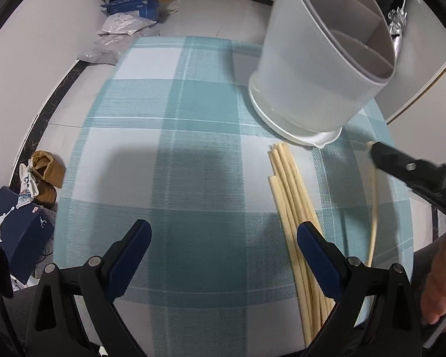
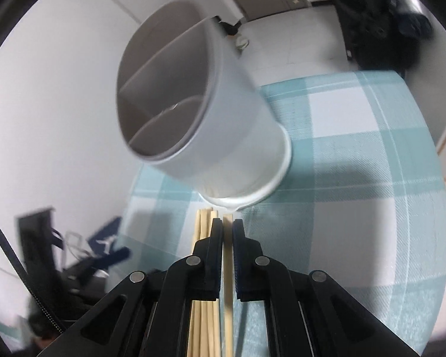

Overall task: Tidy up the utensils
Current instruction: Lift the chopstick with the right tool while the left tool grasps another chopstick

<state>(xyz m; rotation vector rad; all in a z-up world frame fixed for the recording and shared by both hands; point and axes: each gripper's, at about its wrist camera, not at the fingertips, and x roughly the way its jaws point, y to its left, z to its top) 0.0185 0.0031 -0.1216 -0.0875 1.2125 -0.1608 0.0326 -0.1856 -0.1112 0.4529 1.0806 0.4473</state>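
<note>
Chopstick (image 2: pixel 228 255) pinched in right gripper (image 2: pixel 227 223); divided holder (image 2: pixel 193 104) compartments mostly hidden.

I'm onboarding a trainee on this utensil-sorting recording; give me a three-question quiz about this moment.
1. True or false: the right gripper is shut on a single chopstick.
2. Which is the left gripper? A) shut on the holder B) open, holding nothing C) shut on the bundle
3. Fill in: the chopstick bundle lies on the checked tablecloth, its far ends just short of the base of the white ____.

Key
1. True; one chopstick sits between its pads, apart from the bundle.
2. B
3. utensil holder, with inner dividers.
</note>
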